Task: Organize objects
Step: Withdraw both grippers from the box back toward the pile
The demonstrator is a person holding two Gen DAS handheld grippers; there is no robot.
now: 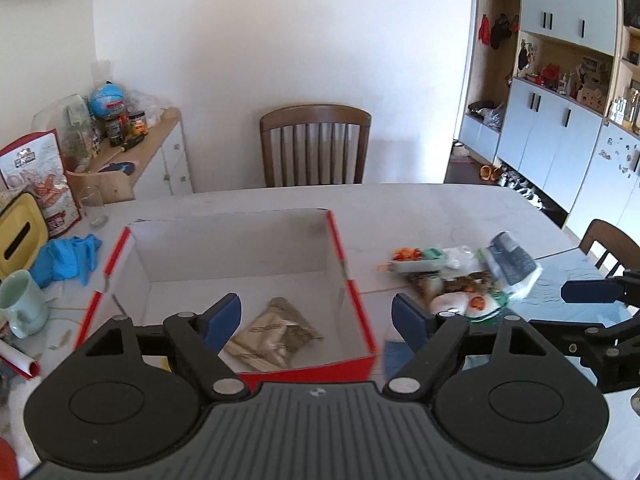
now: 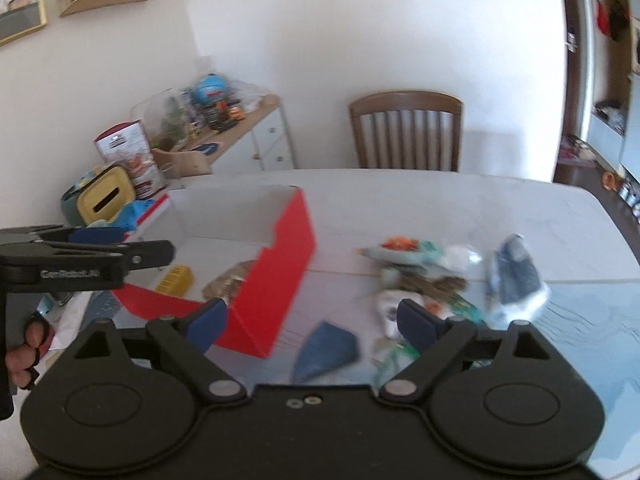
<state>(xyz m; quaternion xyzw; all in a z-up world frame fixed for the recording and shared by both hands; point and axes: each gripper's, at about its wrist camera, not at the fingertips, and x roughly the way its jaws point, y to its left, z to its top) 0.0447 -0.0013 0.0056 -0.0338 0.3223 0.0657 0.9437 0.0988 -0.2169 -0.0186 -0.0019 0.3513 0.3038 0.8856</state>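
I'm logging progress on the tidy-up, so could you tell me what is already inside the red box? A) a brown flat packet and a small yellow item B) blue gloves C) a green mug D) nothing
A: the right wrist view shows a brown packet and a yellow item on the floor of the red box.

We see bright, even daylight, fisheye bending at the edges, and motion blur smearing the bench (image 2: 440, 196) clutter, worst in the right wrist view.
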